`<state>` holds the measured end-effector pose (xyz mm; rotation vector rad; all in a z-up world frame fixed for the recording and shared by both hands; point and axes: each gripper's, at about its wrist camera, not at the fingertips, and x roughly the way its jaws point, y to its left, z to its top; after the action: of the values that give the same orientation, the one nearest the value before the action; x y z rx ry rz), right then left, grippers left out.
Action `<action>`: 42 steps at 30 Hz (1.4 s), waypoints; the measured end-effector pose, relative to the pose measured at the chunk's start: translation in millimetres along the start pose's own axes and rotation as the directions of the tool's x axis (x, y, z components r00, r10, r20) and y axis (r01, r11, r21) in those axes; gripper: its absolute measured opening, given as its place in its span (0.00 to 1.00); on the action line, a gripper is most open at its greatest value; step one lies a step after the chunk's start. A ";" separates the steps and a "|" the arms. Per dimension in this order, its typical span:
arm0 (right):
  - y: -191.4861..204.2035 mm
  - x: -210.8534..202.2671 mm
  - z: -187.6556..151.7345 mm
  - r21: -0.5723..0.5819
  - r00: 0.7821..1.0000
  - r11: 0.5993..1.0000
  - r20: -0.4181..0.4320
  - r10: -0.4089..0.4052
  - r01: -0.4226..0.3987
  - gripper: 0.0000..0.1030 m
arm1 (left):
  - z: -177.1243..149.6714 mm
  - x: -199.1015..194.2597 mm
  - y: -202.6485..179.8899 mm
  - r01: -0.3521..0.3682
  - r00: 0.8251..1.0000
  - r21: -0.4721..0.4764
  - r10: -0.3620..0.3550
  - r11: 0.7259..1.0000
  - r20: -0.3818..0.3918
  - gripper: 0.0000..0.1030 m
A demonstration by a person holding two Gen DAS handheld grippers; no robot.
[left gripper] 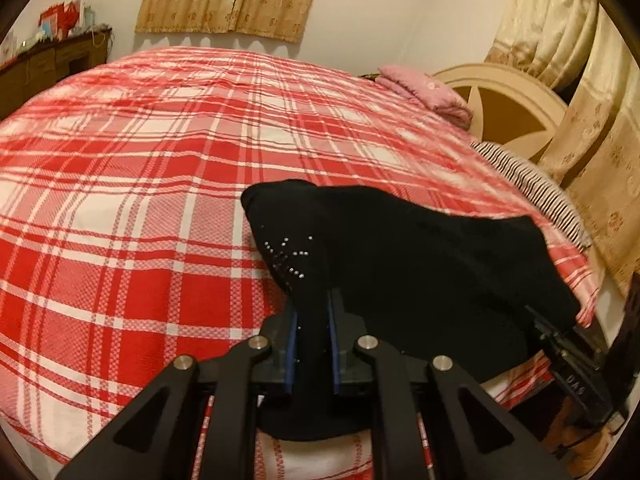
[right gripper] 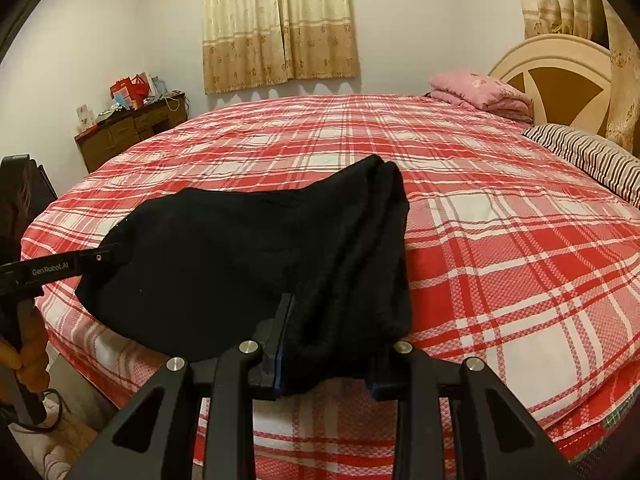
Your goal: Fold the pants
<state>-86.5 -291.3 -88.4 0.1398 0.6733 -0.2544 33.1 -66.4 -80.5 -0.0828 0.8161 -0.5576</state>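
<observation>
Both ends are pinched now. The left hand-held gripper (left gripper: 313, 320) has its jaws pressed together on a bunched edge of the black pants (left gripper: 400, 264), right beside the little sparkly studs (left gripper: 286, 254). The right hand-held gripper (right gripper: 326, 344) clamps a thicker roll of the same pants (right gripper: 248, 256), jaws held apart by the layered fabric. The garment lies at the near edge of the bed (right gripper: 500, 220), on the red plaid cover, already doubled and partly raised between the two grips. This looks like the start of another fold. Next, likely, both grips should lift together and carry the near edge evenly away across the cloth, keeping it taut so the layers don't slip.
</observation>
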 end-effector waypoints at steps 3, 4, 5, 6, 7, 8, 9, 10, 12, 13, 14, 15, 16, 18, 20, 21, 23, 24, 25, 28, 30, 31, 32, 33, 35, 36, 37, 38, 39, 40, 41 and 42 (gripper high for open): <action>4.2 -2.8 0.7 -0.021 1.000 1.000 0.013 -0.016 0.016 0.30 | 1.0 -4.1 -6.5 -0.031 0.999 0.042 0.031 0.999 0.014 0.13; 3.6 -3.7 2.1 -0.022 1.000 1.000 0.016 -0.016 0.016 0.30 | 1.7 -5.5 -6.5 -0.034 0.999 0.047 0.033 0.998 0.020 0.13; 4.9 -5.1 3.1 -0.025 1.000 1.000 0.019 -0.017 0.017 0.30 | 2.3 -7.7 -6.4 -0.034 0.999 0.050 0.033 0.998 0.027 0.13; 5.0 -6.2 3.8 -0.027 1.000 0.999 0.023 -0.018 0.019 0.30 | 3.0 -9.3 -5.5 -0.034 0.999 0.048 0.033 0.998 0.031 0.13; 6.5 -8.1 4.7 -0.030 0.999 0.999 0.029 -0.020 0.021 0.30 | 4.0 -11.6 -5.2 -0.032 0.999 0.046 0.030 0.998 0.036 0.13; 7.5 -9.4 5.4 -0.034 0.999 0.999 0.033 -0.021 0.022 0.30 | 4.3 -13.0 -4.3 -0.031 0.999 0.045 0.029 0.999 0.040 0.13; 8.6 -11.1 6.3 -0.038 0.999 0.999 0.039 -0.022 0.023 0.30 | 5.2 -15.6 -4.1 -0.030 0.999 0.043 0.028 0.999 0.046 0.13; 10.8 -13.4 7.7 -0.044 0.999 0.999 0.047 -0.023 0.025 0.30 | 6.2 -17.1 -4.8 -0.030 0.998 0.044 0.028 0.999 0.052 0.12; 12.8 -16.4 10.2 -0.051 0.998 0.998 0.058 -0.019 0.022 0.30 | 8.5 -20.9 -6.1 -0.037 0.997 0.051 0.034 0.998 0.066 0.12; 15.0 -18.4 12.1 -0.060 0.998 0.998 0.066 -0.021 0.025 0.30 | 9.7 -21.4 -6.2 -0.040 0.997 0.054 0.036 0.998 0.070 0.12; 16.8 -19.9 12.8 -0.066 0.997 0.997 0.072 -0.023 0.028 0.30 | 10.5 -21.6 -5.9 -0.045 0.997 0.055 0.041 0.997 0.071 0.12; 18.0 -21.3 13.1 -0.070 0.997 0.997 0.078 -0.025 0.030 0.30 | 11.0 -21.4 -5.3 -0.047 0.997 0.052 0.043 0.998 0.070 0.12; 18.6 -22.4 13.6 -0.073 0.996 0.997 0.082 -0.026 0.032 0.30 | 11.3 -20.8 -4.8 -0.047 0.997 0.050 0.044 0.998 0.068 0.12; 19.9 -23.5 14.6 -0.079 0.996 0.996 0.087 -0.032 0.038 0.30 | 10.9 -21.4 -4.8 -0.046 0.997 0.051 0.043 0.998 0.068 0.12; 19.6 -24.0 15.1 -0.074 0.996 0.997 0.088 -0.032 0.039 0.30 | 11.6 -23.1 -6.7 -0.051 0.996 0.062 0.047 0.997 0.077 0.13; 20.4 -24.1 15.8 -0.072 0.996 0.997 0.087 -0.031 0.038 0.30 | 12.3 -24.3 -7.6 -0.056 0.995 0.068 0.050 0.996 0.083 0.12; 21.6 -25.1 16.9 -0.071 0.996 0.997 0.090 -0.028 0.035 0.29 | 13.7 -27.1 -9.6 -0.065 0.994 0.080 0.057 0.995 0.095 0.12; 22.6 -26.0 18.4 -0.071 0.995 0.997 0.093 -0.027 0.033 0.29 | 14.7 -28.2 -10.4 -0.069 0.993 0.084 0.060 0.994 0.098 0.12; 23.0 -26.9 19.4 -0.071 0.995 0.997 0.096 -0.025 0.031 0.29 | 15.5 -28.9 -10.7 -0.071 0.993 0.085 0.063 0.994 0.100 0.12; 26.7 -31.4 27.3 -0.078 0.993 0.997 0.115 -0.014 0.023 0.29 | 20.4 -32.2 -8.8 -0.079 0.992 0.083 0.070 0.993 0.109 0.12; 32.1 -34.6 33.3 -0.094 0.991 0.995 0.135 -0.011 0.024 0.29 | 23.4 -34.7 -5.3 -0.082 0.991 0.077 0.073 0.994 0.116 0.12; 35.9 -36.0 37.9 -0.103 0.989 0.994 0.147 -0.007 0.022 0.29 | 25.5 -36.5 -2.8 -0.084 0.990 0.072 0.075 0.994 0.122 0.12; 37.7 -36.1 41.4 -0.107 0.988 0.994 0.153 -0.003 0.020 0.29 | 26.8 -38.1 -1.1 -0.087 0.989 0.069 0.078 0.994 0.126 0.12; 41.5 -36.5 44.6 -0.113 0.987 0.993 0.161 0.002 0.017 0.29 | 28.9 -40.4 1.7 -0.091 0.988 0.066 0.082 0.994 0.133 0.12; 47.9 -35.6 49.6 -0.122 0.986 0.992 0.169 0.010 0.011 0.29 | 32.9 -45.2 6.5 -0.100 0.985 0.060 0.090 0.993 0.150 0.12; 50.6 -34.7 51.7 -0.126 0.985 0.992 0.172 0.016 0.006 0.29 | 35.5 -48.1 9.8 -0.104 0.983 0.056 0.094 0.993 0.159 0.12; 55.0 -33.7 54.3 -0.133 0.984 0.991 0.175 0.022 0.001 0.29 | 37.5 -50.3 12.2 -0.108 0.981 0.053 0.098 0.993 0.166 0.12; 58.7 -33.4 55.5 -0.138 0.984 0.990 0.177 0.027 -0.003 0.29 | 40.8 -53.1 16.0 -0.114 0.979 0.048 0.104 0.992 0.175 0.12; 63.6 -32.7 57.8 -0.145 0.983 0.989 0.179 0.034 -0.008 0.29 | 43.3 -55.0 19.4 -0.119 0.977 0.042 0.110 0.992 0.183 0.12; 68.6 -32.2 59.7 -0.152 0.982 0.988 0.182 0.041 -0.013 0.29 | 46.3 -56.7 23.3 -0.127 0.975 0.036 0.118 0.991 0.190 0.12; 73.1 -31.5 62.0 -0.158 0.982 0.987 0.184 0.047 -0.017 0.29 | 47.8 -58.2 25.7 -0.133 0.973 0.032 0.124 0.991 0.195 0.12; 75.9 -30.6 63.8 -0.161 0.981 0.987 0.186 0.052 -0.021 0.29 | 49.8 -59.4 29.4 -0.139 0.971 0.028 0.131 0.990 0.201 0.12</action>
<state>-50.3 -226.0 -16.2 -0.0241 0.4981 -0.1753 48.7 -18.5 -14.7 -0.0430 0.6102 -0.4300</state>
